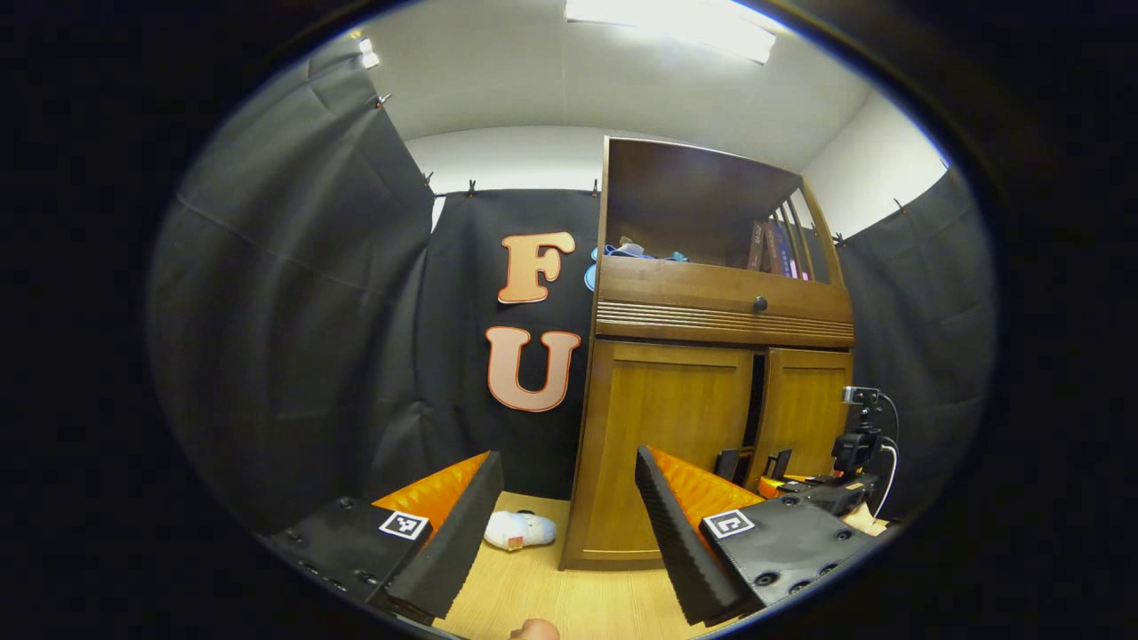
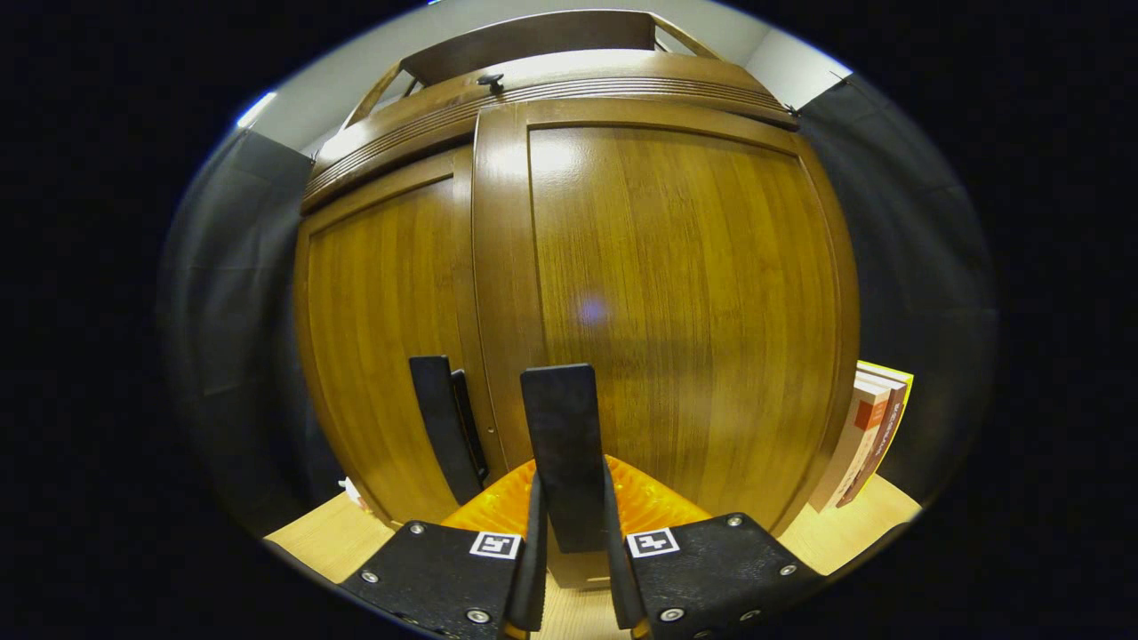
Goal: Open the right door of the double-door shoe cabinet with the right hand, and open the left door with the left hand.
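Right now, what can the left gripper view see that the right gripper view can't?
Left gripper view: the open left gripper, a white soft toy on the floor, the cabinet's top shelf, and the right gripper from the side, at the doors.

Right gripper view: close up, the right gripper shut on the right door's handle, and books leaning beside the cabinet.

Both: the left door, the right door and the drawer knob.
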The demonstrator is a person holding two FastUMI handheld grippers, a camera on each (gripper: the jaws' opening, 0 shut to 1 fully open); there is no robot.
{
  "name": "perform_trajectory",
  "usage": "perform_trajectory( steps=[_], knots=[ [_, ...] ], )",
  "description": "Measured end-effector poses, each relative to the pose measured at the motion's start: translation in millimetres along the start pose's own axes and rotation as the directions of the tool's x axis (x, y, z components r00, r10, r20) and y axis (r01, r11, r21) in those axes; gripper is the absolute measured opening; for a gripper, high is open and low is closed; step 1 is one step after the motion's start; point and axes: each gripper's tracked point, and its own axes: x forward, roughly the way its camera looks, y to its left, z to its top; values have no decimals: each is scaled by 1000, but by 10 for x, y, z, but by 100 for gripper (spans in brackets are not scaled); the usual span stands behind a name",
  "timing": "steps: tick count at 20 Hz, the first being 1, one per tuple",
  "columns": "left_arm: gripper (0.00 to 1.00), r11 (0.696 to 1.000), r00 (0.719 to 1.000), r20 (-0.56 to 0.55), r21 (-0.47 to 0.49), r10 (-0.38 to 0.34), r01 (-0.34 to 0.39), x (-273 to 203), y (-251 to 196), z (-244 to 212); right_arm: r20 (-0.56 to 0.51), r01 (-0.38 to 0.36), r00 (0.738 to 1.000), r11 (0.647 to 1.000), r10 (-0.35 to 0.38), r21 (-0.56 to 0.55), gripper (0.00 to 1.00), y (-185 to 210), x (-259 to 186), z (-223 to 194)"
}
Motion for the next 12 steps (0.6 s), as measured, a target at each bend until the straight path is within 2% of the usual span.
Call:
perform_trajectory(
  steps=[2, 3, 4, 6, 7, 8, 9, 10, 12],
  knots=[
    [94, 1000, 1000, 1, 0, -14, 14, -32, -87, 12, 6, -8, 1000, 1000, 8, -12, 30, -38, -171, 12],
    [99, 1000, 1000, 2, -1, -23, 23, -44, -140, 7, 9, -10, 1000, 1000, 11, -14, 29, -71, -270, 2],
    [99, 999, 999, 2, -4, -33, 33, -60, -183, 7, 9, -12, 1000, 1000, 12, -15, 26, -100, -351, -9],
    [96, 998, 999, -1, -14, -54, 54, -88, -280, -7, 9, -11, 1000, 1000, 11, -19, 29, -149, -543, 4],
    [96, 998, 998, -4, -19, -61, 61, -102, -310, -22, 9, -8, 1000, 1000, 9, -23, 26, -189, -625, 1],
    [96, 998, 998, -8, -22, -66, 66, -108, -338, -28, 10, -6, 1000, 1000, 6, -28, 29, -243, -719, -3],
    [96, 997, 998, -12, -23, -68, 68, -108, -356, -46, 11, -1, 1000, 999, 2, -33, 26, -298, -819, 6],
    [96, 997, 997, -17, -25, -69, 68, -109, -375, -55, 14, 4, 1000, 999, -3, -37, 33, -354, -932, 19],
    [98, 997, 997, -25, -26, -71, 70, -132, -428, -71, 22, 14, 1000, 999, -13, -47, 25, -480, -1110, 41]
  ],
)
